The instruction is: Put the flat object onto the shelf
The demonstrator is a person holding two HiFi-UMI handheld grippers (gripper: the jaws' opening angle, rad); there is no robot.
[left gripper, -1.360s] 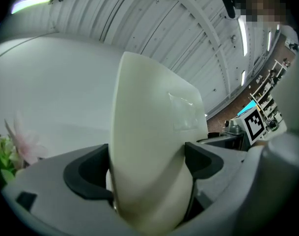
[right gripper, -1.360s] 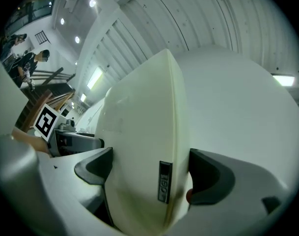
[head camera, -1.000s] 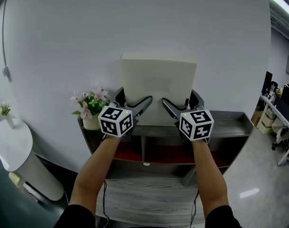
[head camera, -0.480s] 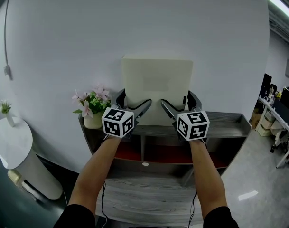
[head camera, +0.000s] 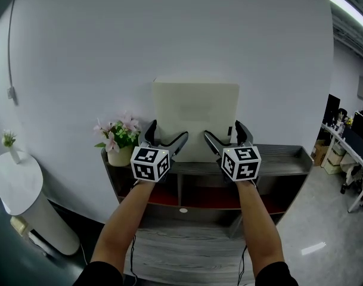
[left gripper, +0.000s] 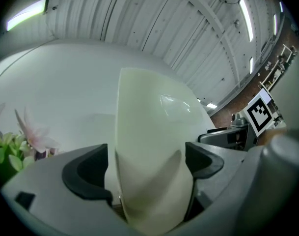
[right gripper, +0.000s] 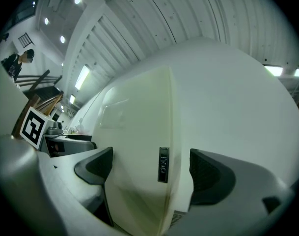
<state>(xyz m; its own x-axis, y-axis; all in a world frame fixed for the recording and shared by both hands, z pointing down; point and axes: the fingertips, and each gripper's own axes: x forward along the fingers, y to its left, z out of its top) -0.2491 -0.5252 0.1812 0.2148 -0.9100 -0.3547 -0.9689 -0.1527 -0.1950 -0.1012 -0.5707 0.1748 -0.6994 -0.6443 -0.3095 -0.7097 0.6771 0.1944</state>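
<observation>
The flat object is a cream square panel (head camera: pixel 196 118). It stands upright on the top of the grey shelf (head camera: pixel 282 157) and leans on the white wall. My left gripper (head camera: pixel 167 133) is open around the panel's lower left edge. My right gripper (head camera: pixel 223 131) is open around its lower right edge. In the left gripper view the panel (left gripper: pixel 149 146) sits between the jaws of the left gripper (left gripper: pixel 147 163), with a gap on the left side. In the right gripper view the panel's edge (right gripper: pixel 134 146) with a small black label (right gripper: pixel 163 164) stands between the spread jaws of the right gripper (right gripper: pixel 149 168), touching neither.
A pot of pink flowers (head camera: pixel 117 139) stands on the shelf's left end, close to my left gripper. The shelf has red-lined compartments (head camera: pixel 163 192) below. A white round stand (head camera: pixel 14 183) is at the far left. Desks and boxes (head camera: pixel 348 159) are at the far right.
The panel has come down a little and now stands squarer against the wall. Both grippers have moved slightly lower with it, jaws still spread.
</observation>
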